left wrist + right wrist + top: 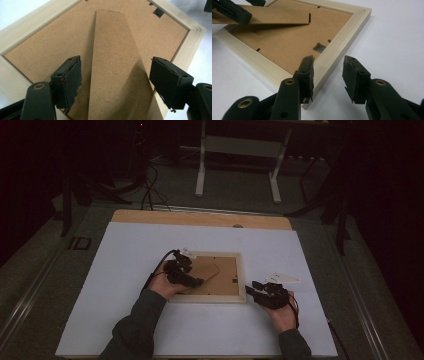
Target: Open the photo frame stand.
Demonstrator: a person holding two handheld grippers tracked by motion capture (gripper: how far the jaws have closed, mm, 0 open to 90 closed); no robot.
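The left gripper (196, 281) is hovering over the back of a pale wooden picture frame (242, 279) lying face down near the middle of the white table (125, 255). Its jaws are standing wide apart on either side of the brown fibreboard easel stand (113, 72) — gripping nothing. That stand is lifting at a slant off the brown backing board (287, 43). Farther right, the right gripper (251, 288) is sitting just beside the frame's right rail, jaws parted around its corner edge — not clamped. Beyond it, a small flat white piece (283, 278) is lying on the table.
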